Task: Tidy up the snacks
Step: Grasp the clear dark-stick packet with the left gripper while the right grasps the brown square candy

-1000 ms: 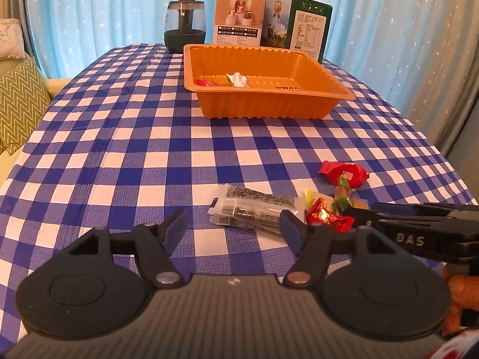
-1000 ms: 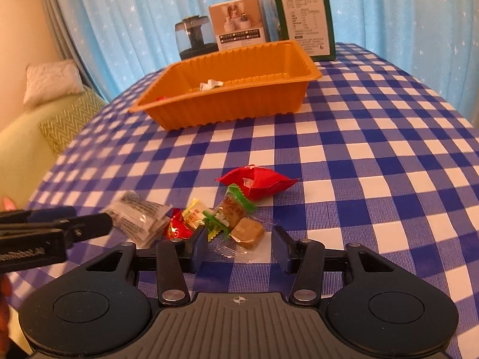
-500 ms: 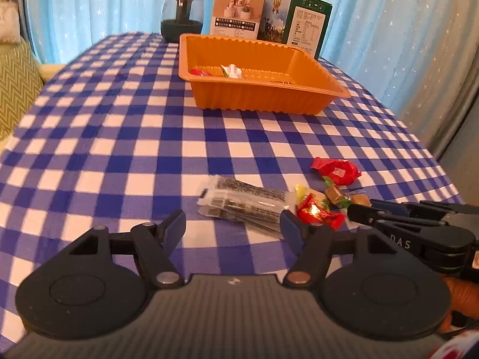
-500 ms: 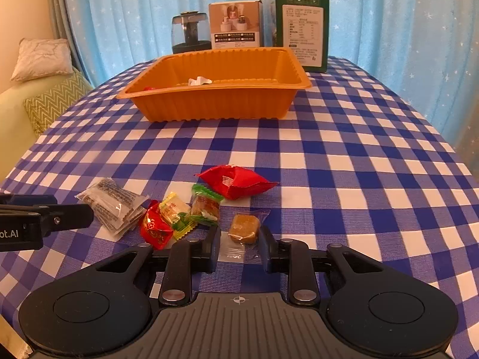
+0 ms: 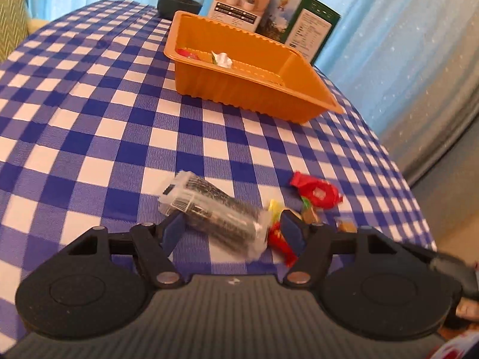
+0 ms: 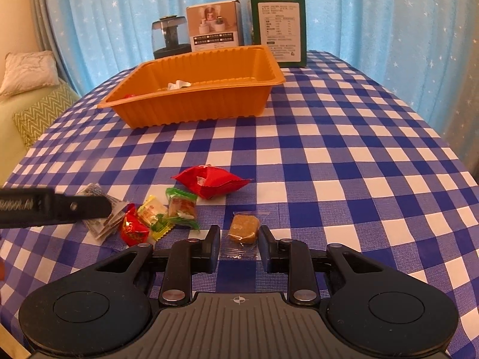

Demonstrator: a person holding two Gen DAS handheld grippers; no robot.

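Observation:
An orange tray (image 5: pixel 248 95) (image 6: pixel 194 110) stands at the far middle of the checked table, with a red and a white sweet inside. My left gripper (image 5: pixel 233 232) is open, its fingers either side of a clear packet (image 5: pixel 209 209) with dark contents. My right gripper (image 6: pixel 238 239) is shut on the clear wrapper of a brown candy (image 6: pixel 244 229), low over the cloth. Beside it lie a small red candy (image 6: pixel 133 229), a yellow candy (image 6: pixel 151 212), a green-wrapped candy (image 6: pixel 181 206) and a red packet (image 6: pixel 212 181).
A dark jar (image 6: pixel 170 37), a white box (image 6: pixel 214 31) and a green box (image 6: pixel 278 27) stand behind the tray before a blue curtain. A sofa with cushions (image 6: pixel 33 110) is off the table's left. The table edge curves away at the right.
My right gripper's jaws have narrowed onto the brown candy's wrapper. My left gripper has moved forward and rolled, and its fingers now straddle the clear packet.

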